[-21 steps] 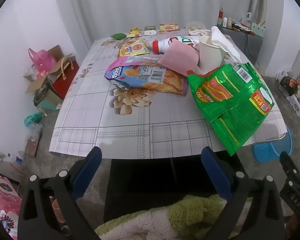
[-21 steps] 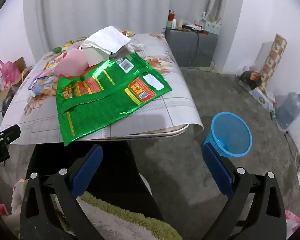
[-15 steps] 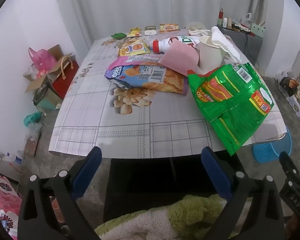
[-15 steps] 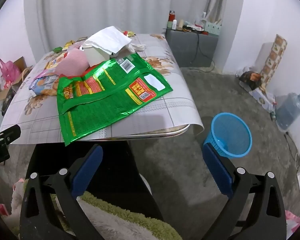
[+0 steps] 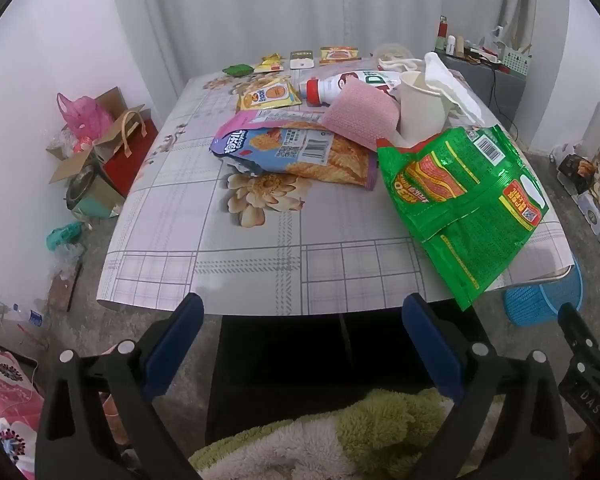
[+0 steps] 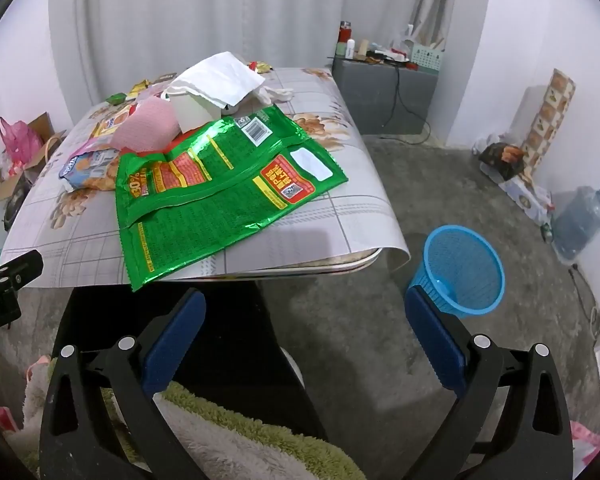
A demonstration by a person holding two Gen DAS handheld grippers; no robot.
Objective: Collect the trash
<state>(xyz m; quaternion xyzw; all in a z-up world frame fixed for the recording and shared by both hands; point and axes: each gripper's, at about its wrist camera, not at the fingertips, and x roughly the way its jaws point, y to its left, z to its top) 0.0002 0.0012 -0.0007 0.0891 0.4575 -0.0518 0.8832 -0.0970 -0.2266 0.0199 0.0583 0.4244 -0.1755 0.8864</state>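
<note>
Trash uncollected: green wrapper [image 6: 220,184] overhanging worktop [image 5: 228,256] near edge; blue basket [image 6: 460,272] seen empty. Both tongs [image 5: 300,344] [image 6: 304,340] held agape, nothing gripped.

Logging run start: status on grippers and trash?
Left gripper and right gripper open, empty. Green foil snack bag overhangs table edge. Blue mesh bin on floor, path clear.
</note>
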